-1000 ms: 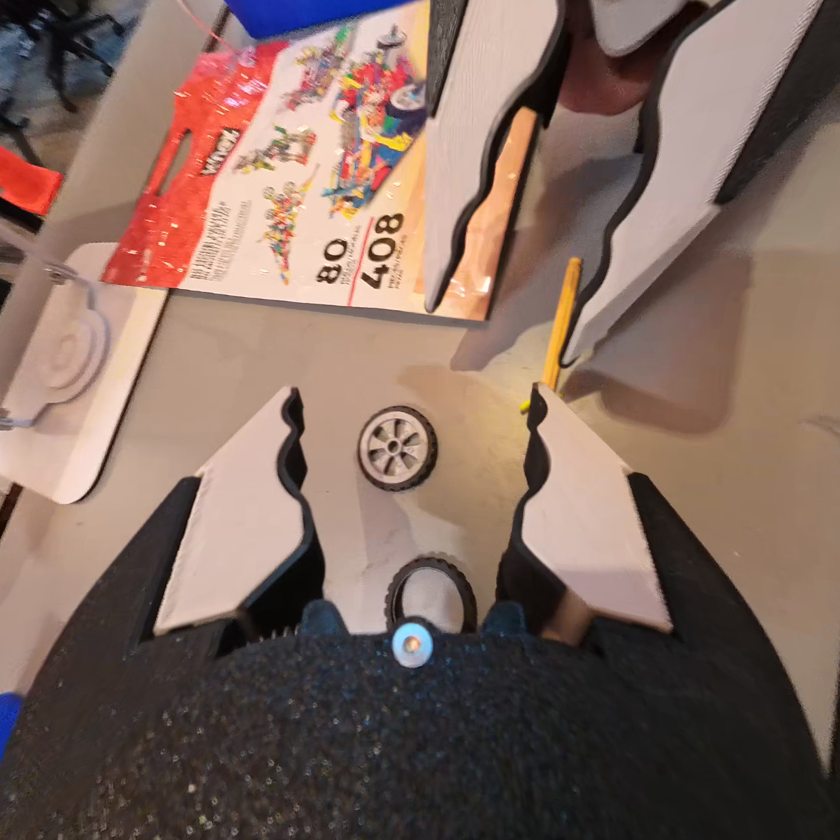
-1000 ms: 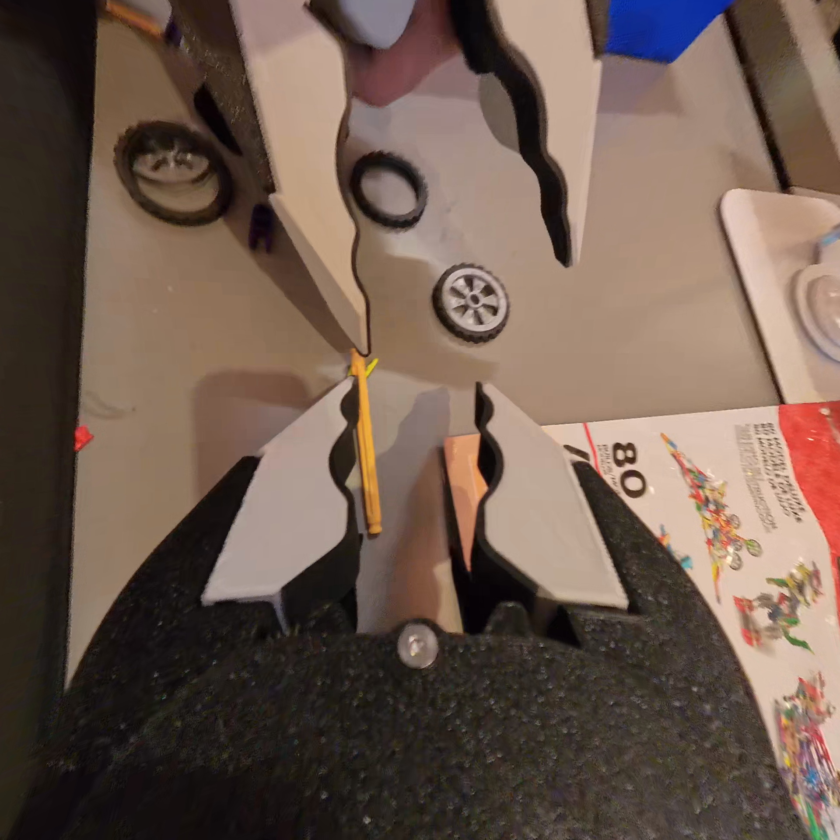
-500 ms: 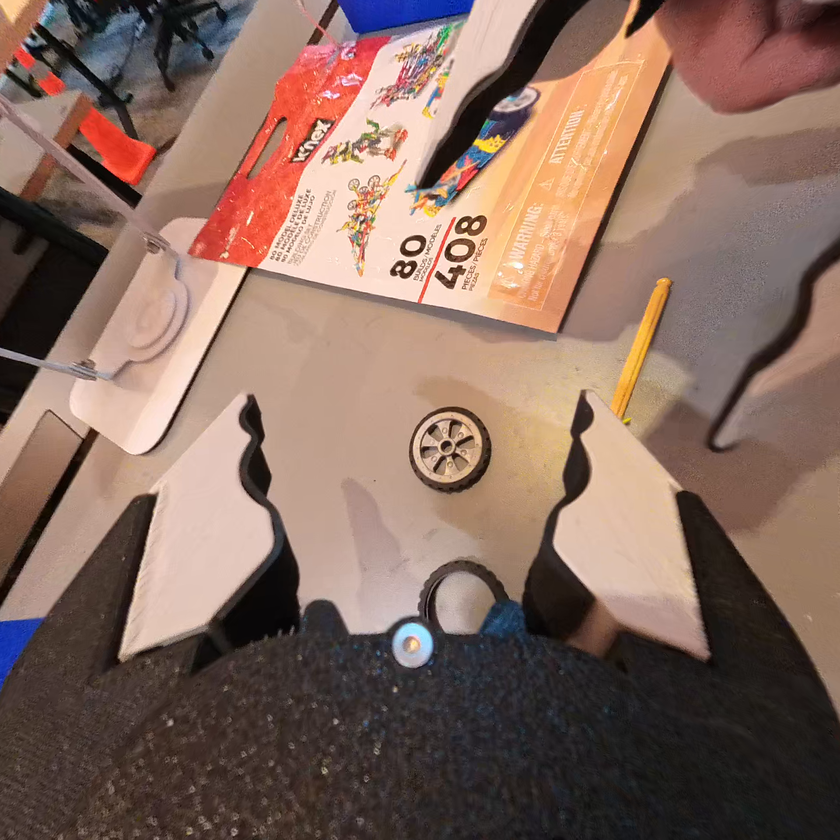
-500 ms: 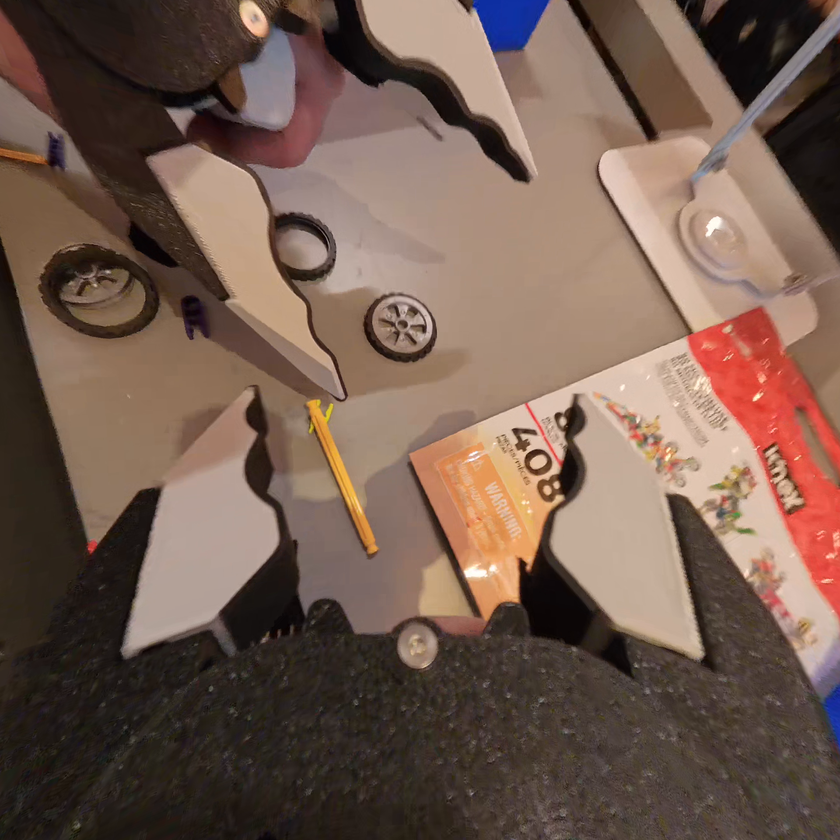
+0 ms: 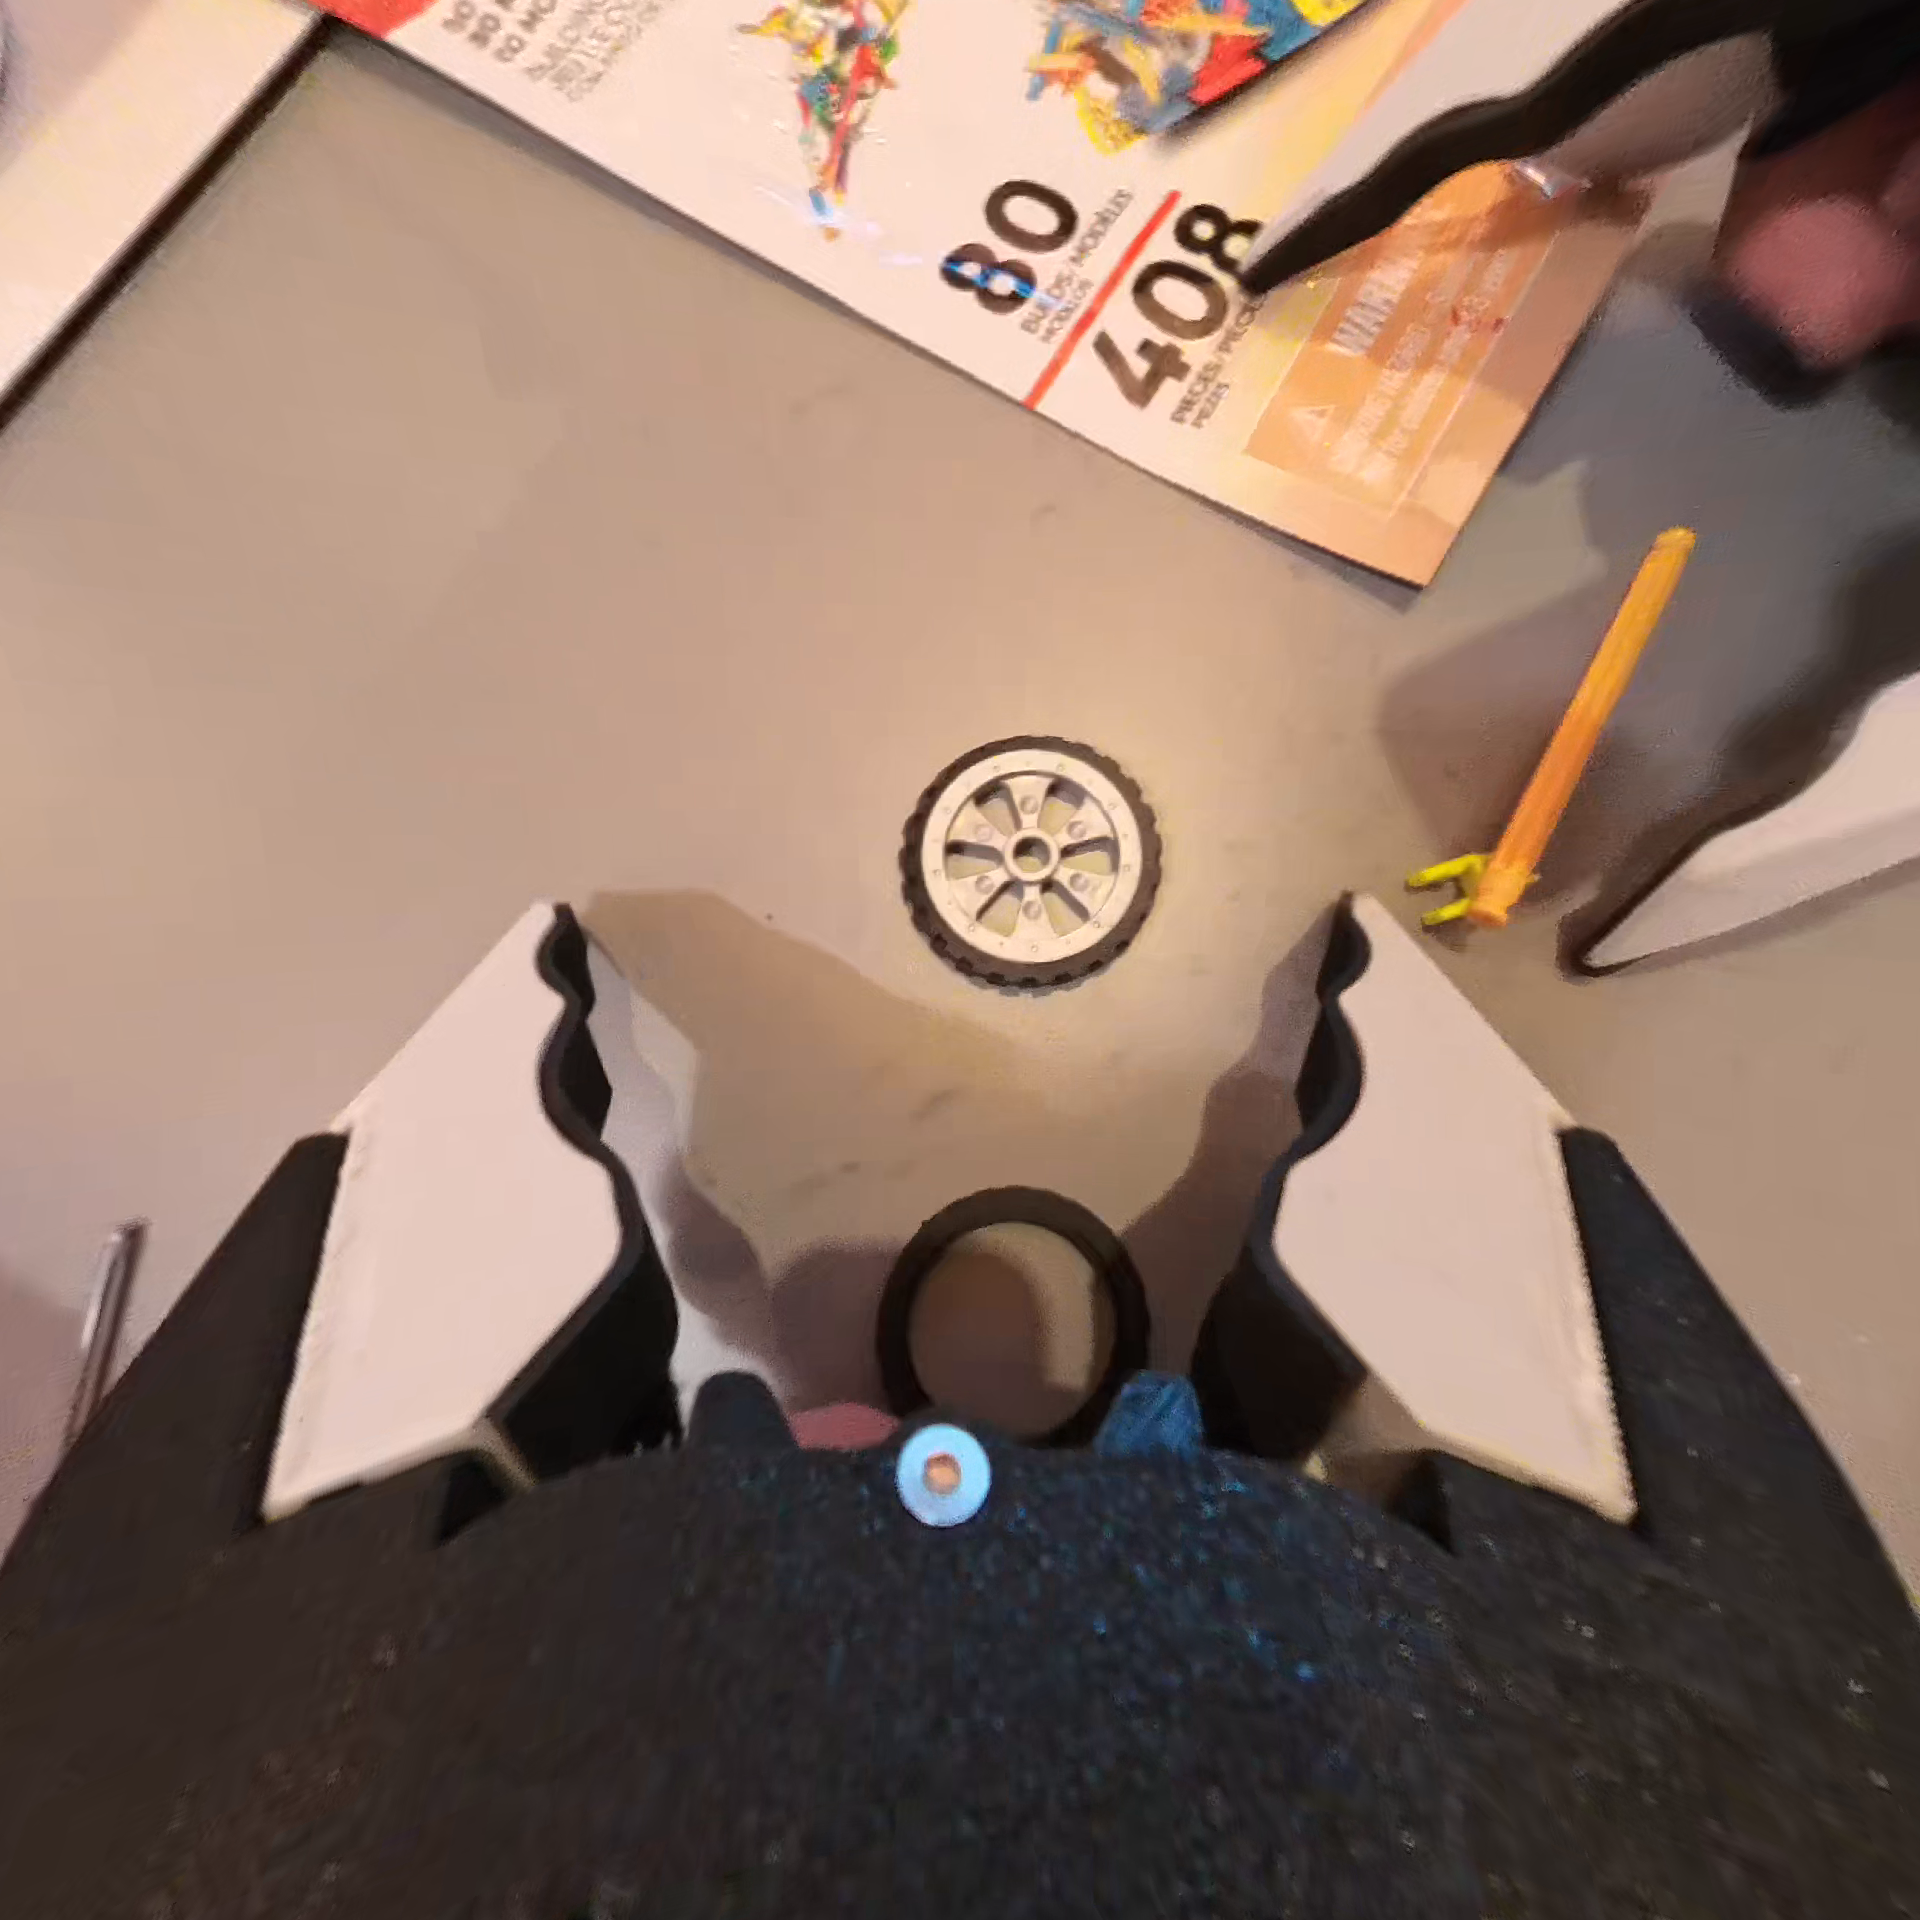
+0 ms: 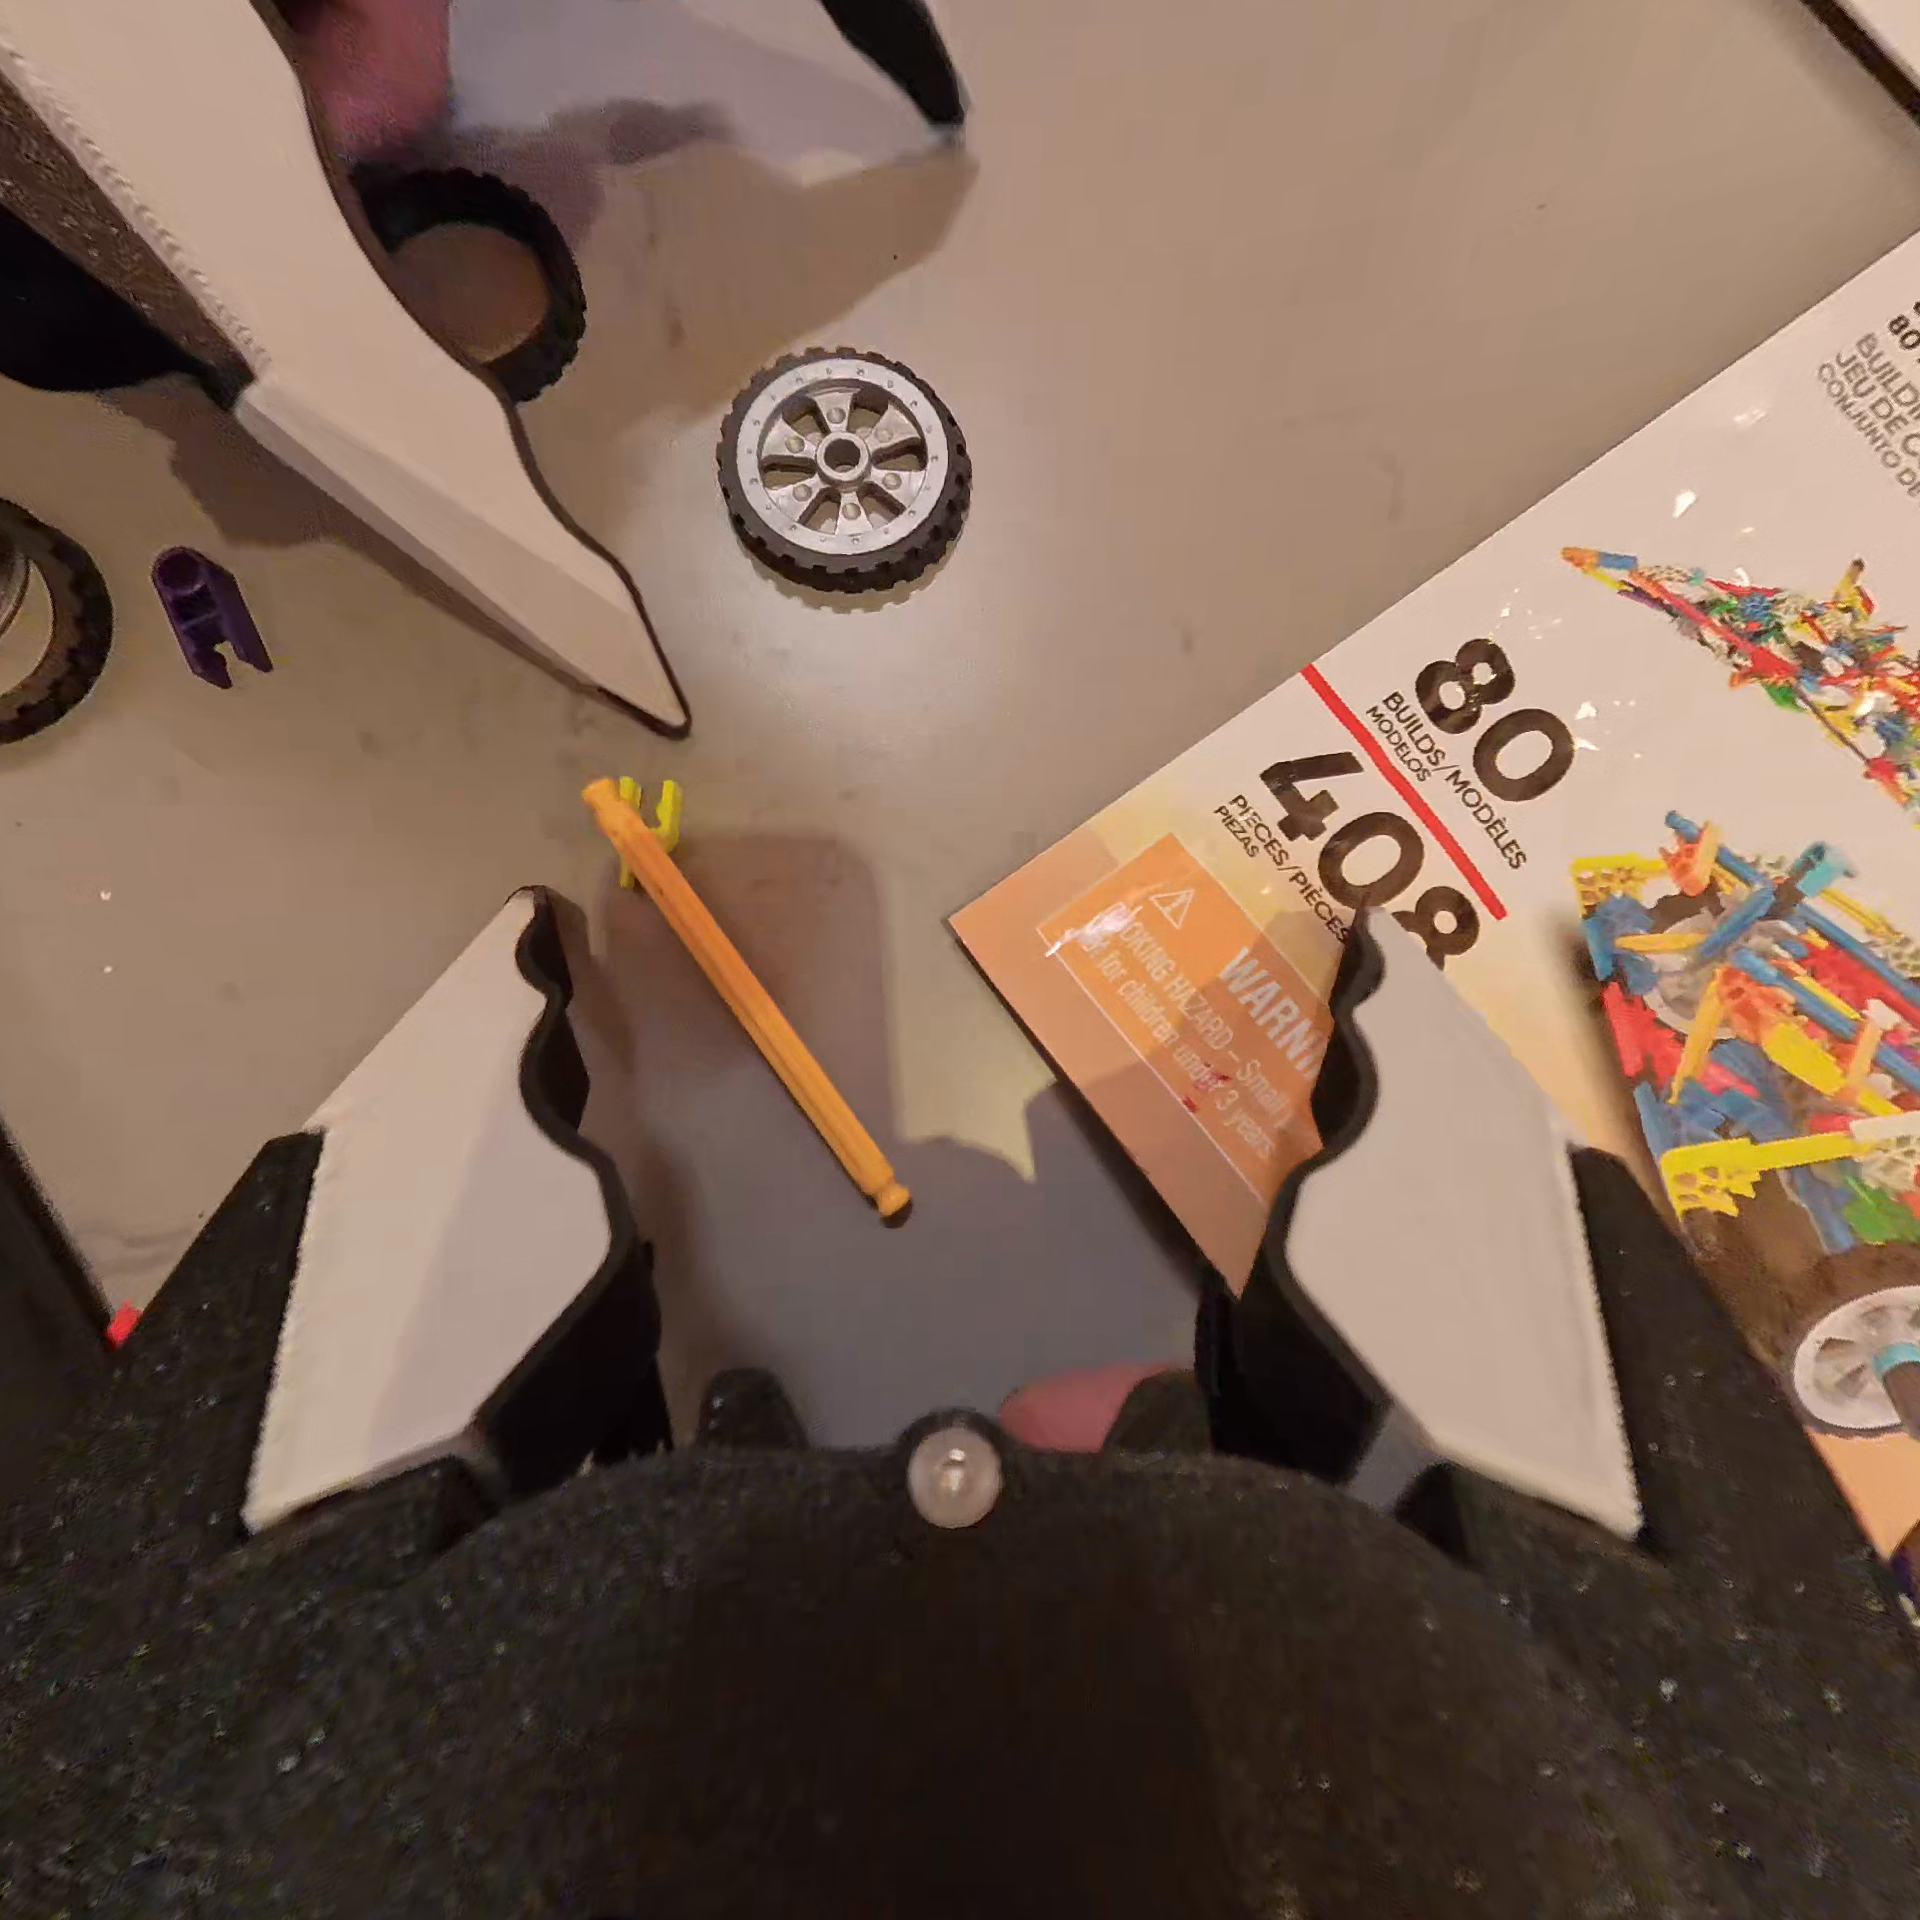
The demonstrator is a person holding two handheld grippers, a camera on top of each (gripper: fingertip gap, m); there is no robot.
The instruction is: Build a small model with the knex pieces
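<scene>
Left wrist view, fingers: left gripper (image 5: 951, 904) spread wide over the grey table (image 5: 364, 644), holding nothing.
Between the left fingers: empty black tyre ring (image 5: 1013, 1314) lies flat on the table close to the gripper body, touching neither finger.
Just past the left fingertips: grey spoked wheel (image 5: 1031, 860) with a black tyre lies flat, nearer the right-hand fingertip, clear of both.
Farther right: orange rod (image 5: 1584, 732) with a small yellow-green clip (image 5: 1444, 896) at its near end, beside the right-hand fingertip but apart from it.
Far edge: printed toy-set card (image 5: 1039, 208) lies flat; a finger of the other gripper hangs above its corner.

Right wrist view, fingers: right gripper (image 6: 945, 920) wide open and empty.
Between the right fingers: orange rod (image 6: 743, 997) lies slanted on the table, closer to the left-hand finger, not touched.
Under the right-hand finger: corner of the printed card (image 6: 1143, 997).
Beyond the tips: spoked wheel (image 6: 844, 483), then the tyre ring (image 6: 473, 275) partly hidden by a left-gripper finger.
Far left: purple connector (image 6: 208, 615) beside a larger black tyre (image 6: 47, 623) cut off by the frame.
</scene>
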